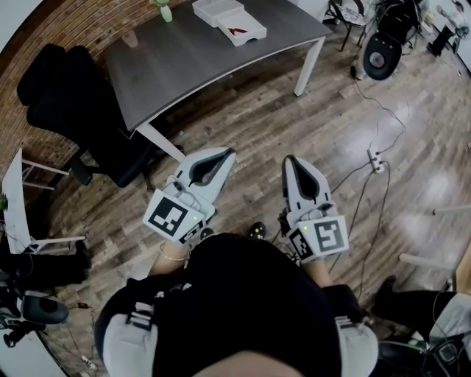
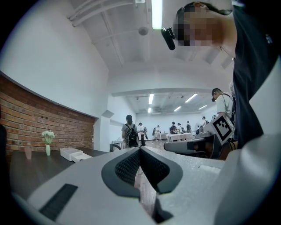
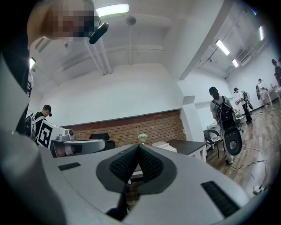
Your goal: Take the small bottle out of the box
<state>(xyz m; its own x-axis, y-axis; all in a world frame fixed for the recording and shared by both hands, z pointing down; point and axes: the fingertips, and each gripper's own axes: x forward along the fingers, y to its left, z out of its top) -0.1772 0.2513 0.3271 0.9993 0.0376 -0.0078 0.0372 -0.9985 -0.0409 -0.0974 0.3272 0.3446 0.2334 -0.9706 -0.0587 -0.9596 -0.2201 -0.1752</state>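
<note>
Wood floor underfoot, table (image 1: pixel 199 66) well ahead. Left gripper (image 1: pixel 227 154) and right gripper (image 1: pixel 289 160) are both pinched closed on nothing. Box (image 1: pixel 254 33) sits near the table's far edge, bottle presumably inside but too small to make out. I'd step closer and spread one claw before reaching in.

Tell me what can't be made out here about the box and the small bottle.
Head view: the box on the table is too small to show its contents.
Head view: the green thing is cut off by the top edge.
Left gripper view: the box is side-on, its wall hiding the inside.
Right gripper view: the right gripper covers part of the box.
</note>
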